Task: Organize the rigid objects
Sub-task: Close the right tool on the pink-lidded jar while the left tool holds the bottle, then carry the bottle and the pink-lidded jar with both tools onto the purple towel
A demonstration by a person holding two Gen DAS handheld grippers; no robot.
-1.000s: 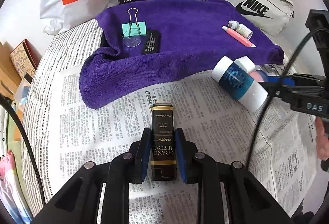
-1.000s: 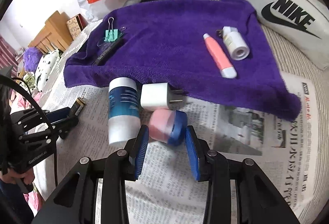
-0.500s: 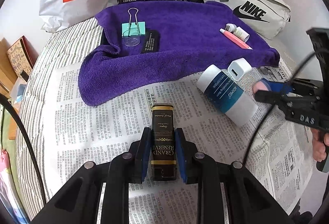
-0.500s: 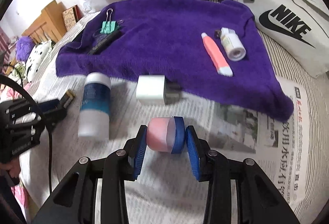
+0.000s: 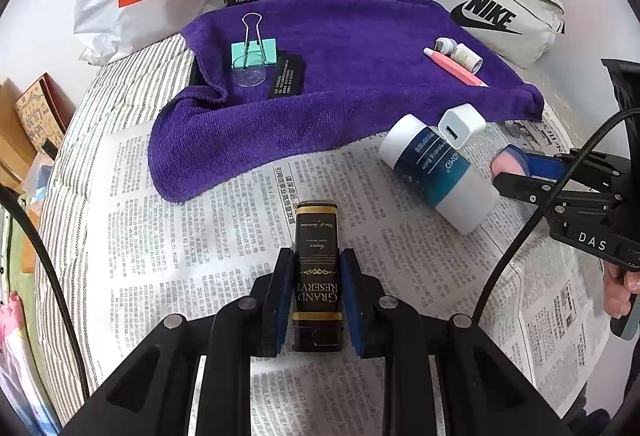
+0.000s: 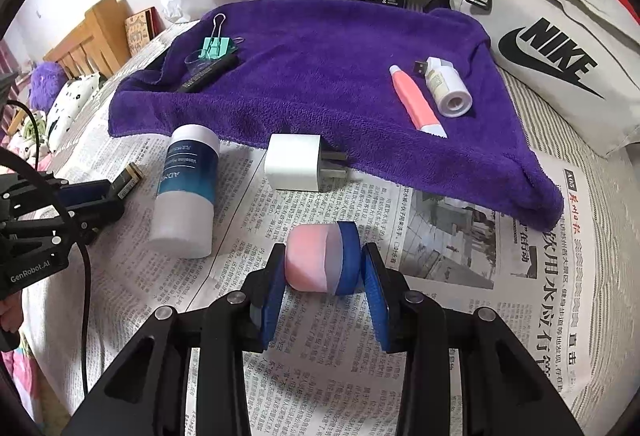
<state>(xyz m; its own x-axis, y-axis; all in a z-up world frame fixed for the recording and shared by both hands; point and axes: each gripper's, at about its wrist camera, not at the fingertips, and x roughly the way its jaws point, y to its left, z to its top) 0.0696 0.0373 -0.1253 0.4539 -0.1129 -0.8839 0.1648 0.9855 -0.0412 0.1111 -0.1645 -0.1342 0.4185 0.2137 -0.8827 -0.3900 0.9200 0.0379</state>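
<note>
Left gripper (image 5: 316, 296) pinches a black lighter (image 5: 317, 268) and right gripper (image 6: 324, 278) pinches a pink-and-blue jar (image 6: 322, 260), probably bound for the purple towel (image 6: 320, 76) at twelve o'clock (small items already lie there).

left gripper (image 5: 316, 300): both pads pressed on black box (image 5: 317, 268) lying lengthwise between fingers | right gripper (image 6: 323, 278): pads clamping pink-and-blue jar (image 6: 322, 257) sideways at fingertips

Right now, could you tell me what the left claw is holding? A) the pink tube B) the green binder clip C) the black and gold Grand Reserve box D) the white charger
C: the left claw is clamped on the black and gold Grand Reserve box over the newspaper.
</note>
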